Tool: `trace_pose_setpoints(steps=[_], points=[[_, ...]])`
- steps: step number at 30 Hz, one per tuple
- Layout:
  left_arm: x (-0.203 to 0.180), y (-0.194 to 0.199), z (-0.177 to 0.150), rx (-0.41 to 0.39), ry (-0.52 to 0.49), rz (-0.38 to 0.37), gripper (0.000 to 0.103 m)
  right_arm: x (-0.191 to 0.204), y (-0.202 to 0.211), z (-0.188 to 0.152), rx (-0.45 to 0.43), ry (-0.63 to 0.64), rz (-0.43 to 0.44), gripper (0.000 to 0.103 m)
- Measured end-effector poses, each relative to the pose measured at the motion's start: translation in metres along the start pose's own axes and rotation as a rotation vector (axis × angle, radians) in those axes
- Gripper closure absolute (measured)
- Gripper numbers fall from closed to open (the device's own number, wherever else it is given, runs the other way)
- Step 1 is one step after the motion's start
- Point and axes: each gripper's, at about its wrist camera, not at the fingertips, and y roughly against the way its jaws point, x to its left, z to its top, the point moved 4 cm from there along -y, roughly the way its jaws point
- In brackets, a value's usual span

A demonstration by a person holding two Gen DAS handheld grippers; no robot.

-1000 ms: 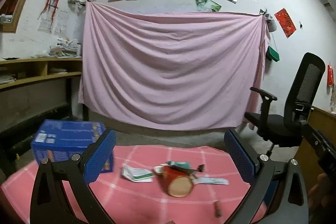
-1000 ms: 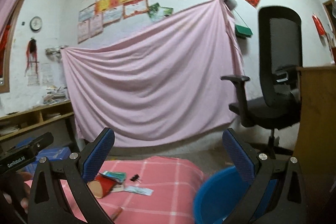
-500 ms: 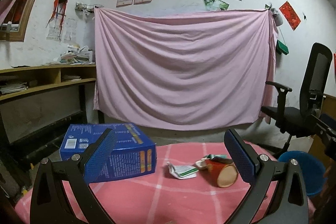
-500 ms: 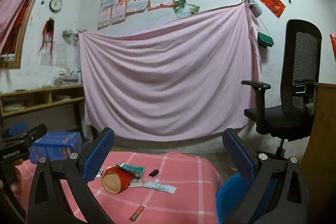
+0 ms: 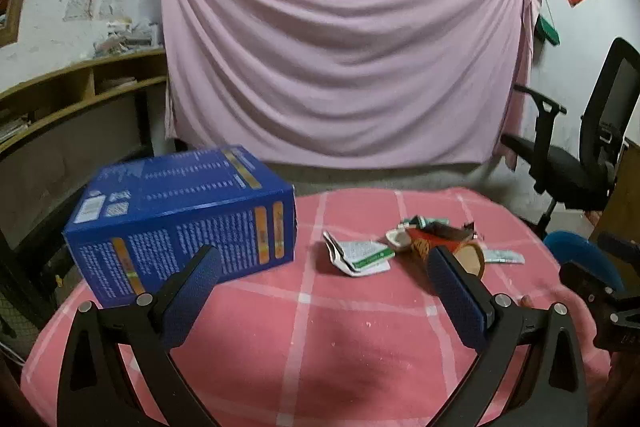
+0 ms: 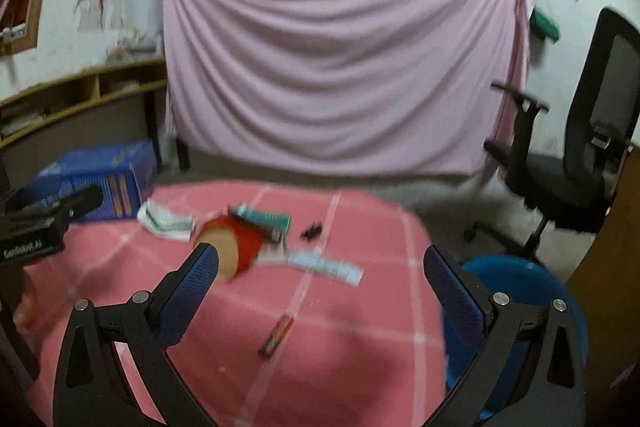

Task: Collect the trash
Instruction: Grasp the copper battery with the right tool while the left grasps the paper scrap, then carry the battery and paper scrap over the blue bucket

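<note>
Two wrist views over a table under a pink checked cloth (image 5: 312,339); the left gripper (image 5: 320,291) and the right gripper (image 6: 320,287) each hang above the near edge with blue pads spread wide and nothing between them. The trash sits in a loose cluster at mid-table: a red paper cup (image 6: 232,247) tipped on its side, its long axis running roughly front to back, open mouth towards the cameras; a crumpled white wrapper (image 5: 360,255) just beside it on the left; a green packet (image 6: 266,221) touching it behind; a flat white sachet (image 6: 326,265) near it on the right; a small brown stick (image 6: 275,337) lying apart, closer to the near edge; a small black clip (image 6: 312,231) further back. A blue box (image 5: 184,219) stands at the far left of the table; a blue bin (image 6: 520,299) stands beside the table on the right. Judged from both views, the cup lies ahead and left of the right gripper, ahead and right of the left one; the right appears nearer to both cluster and bin, so the first pick probably falls to it.
</note>
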Motion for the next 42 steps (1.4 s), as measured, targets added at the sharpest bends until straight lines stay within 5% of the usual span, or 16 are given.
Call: trace_pose_setpoints(steps=[6, 13, 23, 28, 42], points=[[-0.004, -0.02, -0.004, 0.099, -0.011, -0.038, 0.003, -0.002, -0.021, -0.017, 0.176, -0.078, 0.068, 0.003], [-0.007, -0.045, -0.006, 0.18, 0.017, -0.09, 0.031, -0.009, -0.035, -0.04, 0.334, -0.177, 0.161, 0.047], [-0.001, -0.068, 0.0, 0.255, 0.094, -0.133, 0.07, 0.003, -0.042, -0.049, 0.412, -0.133, 0.216, 0.087], [0.001, -0.077, 0.003, 0.287, 0.114, -0.135, 0.092, -0.001, -0.046, -0.05, 0.418, -0.148, 0.222, 0.094], [0.015, -0.052, 0.007, 0.203, 0.136, -0.112, 0.098, -0.002, -0.042, -0.044, 0.375, -0.162, 0.255, 0.095]])
